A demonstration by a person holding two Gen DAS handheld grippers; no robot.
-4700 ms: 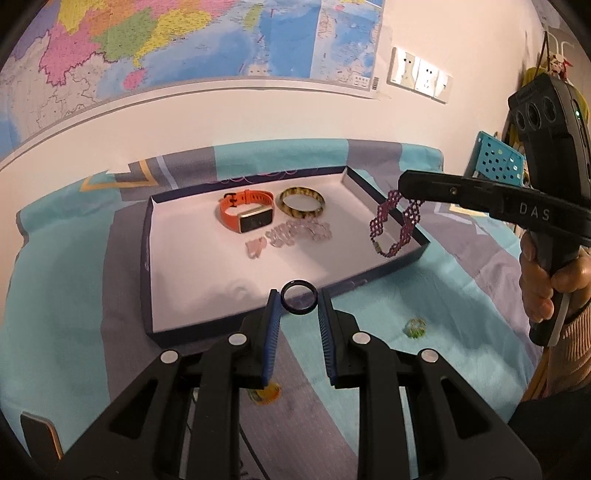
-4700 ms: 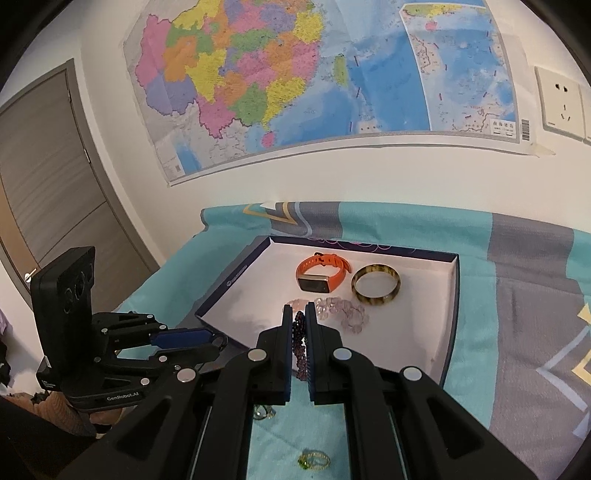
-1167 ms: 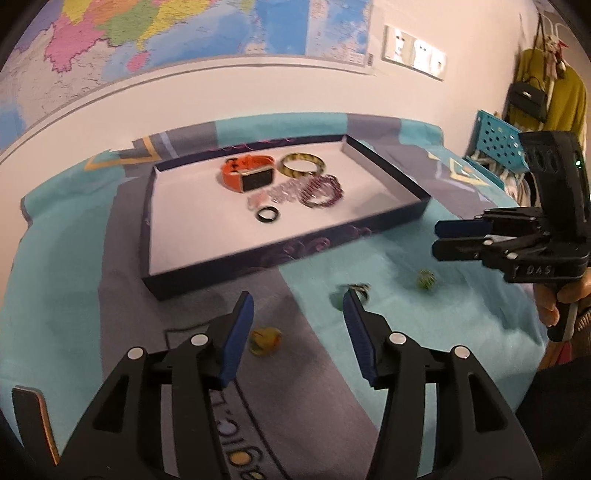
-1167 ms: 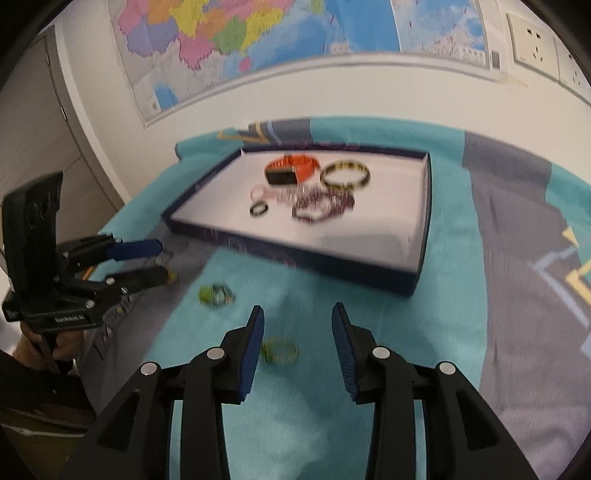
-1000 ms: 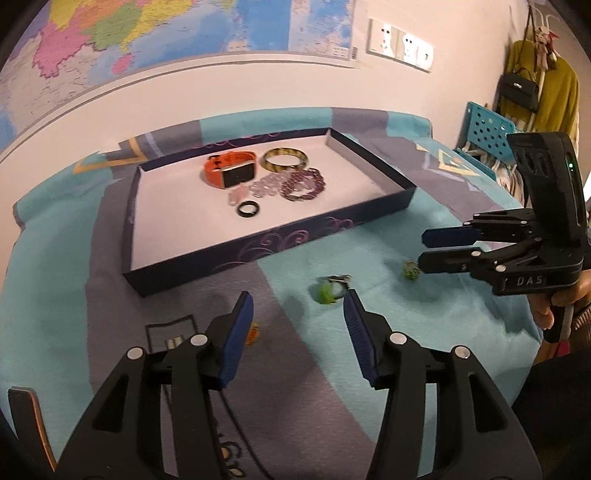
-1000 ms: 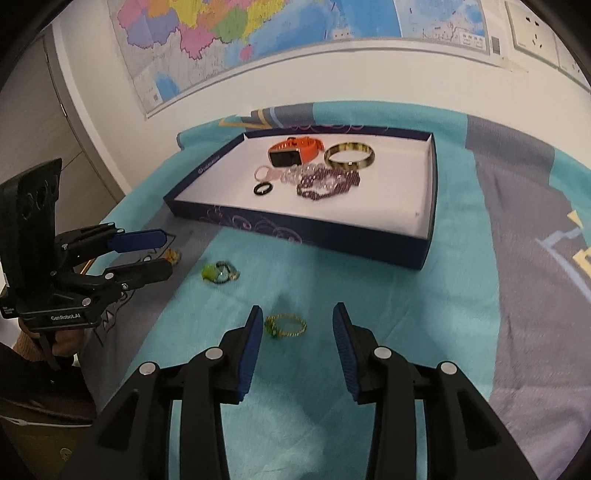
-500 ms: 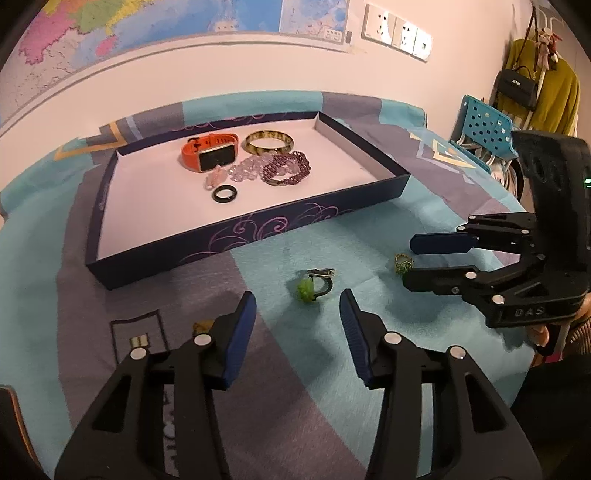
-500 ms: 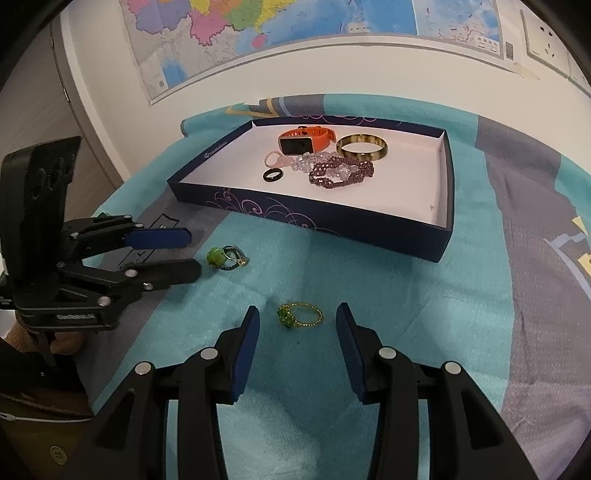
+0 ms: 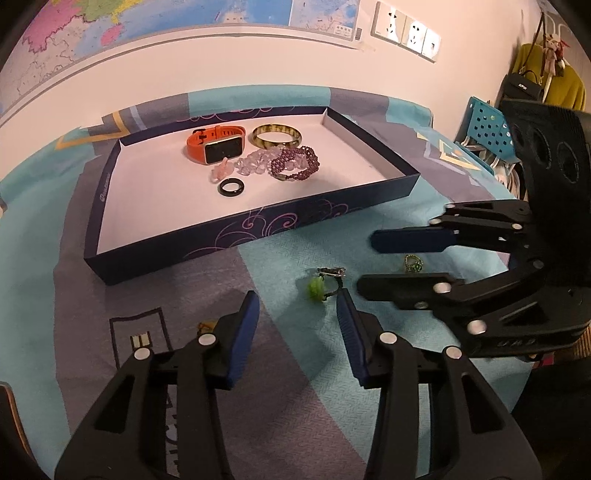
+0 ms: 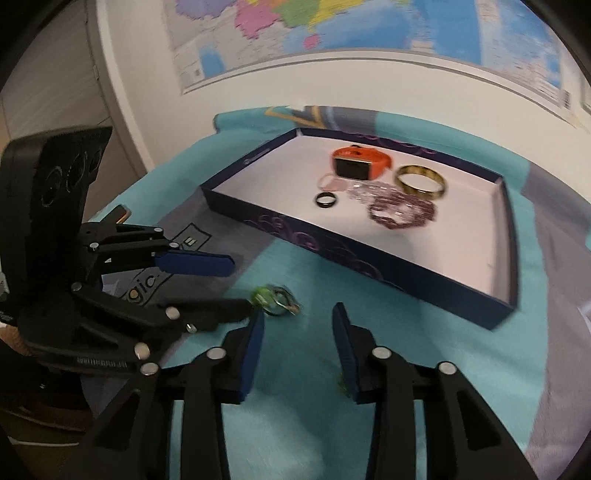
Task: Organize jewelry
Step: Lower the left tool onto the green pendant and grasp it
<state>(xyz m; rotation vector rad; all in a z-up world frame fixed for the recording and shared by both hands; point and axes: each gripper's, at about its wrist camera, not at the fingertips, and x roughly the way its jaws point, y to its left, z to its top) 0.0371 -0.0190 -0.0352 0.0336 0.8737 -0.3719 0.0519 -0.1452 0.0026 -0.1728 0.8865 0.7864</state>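
A dark blue tray [image 9: 258, 229] on the patterned cloth holds an orange watch [image 9: 216, 146], a yellow bangle [image 9: 277, 134], a clear bead bracelet [image 9: 253, 164], a purple bead bracelet [image 9: 295, 166] and a black ring [image 9: 231, 187]. A green-stone ring [image 9: 323, 284] lies on the cloth just ahead of my open left gripper [image 9: 297, 306], near its right finger. A gold ring with a green stone [image 9: 412, 263] lies between the fingers of my open right gripper [image 9: 369, 262]. In the right wrist view the right gripper [image 10: 297, 319] is open, the green-stone ring [image 10: 273, 295] lies ahead of it and the tray [image 10: 369, 254] lies beyond.
A small amber piece [image 9: 205, 326] lies on the cloth by my left finger. A wall with a map and sockets [image 9: 406, 31] stands behind the tray. A blue perforated chair [image 9: 487, 129] and hanging clothes are at the far right.
Both grippers dropped the black ring and purple bracelet in the tray, opened and pulled back. Both have since moved lower and closer to the rings on the cloth.
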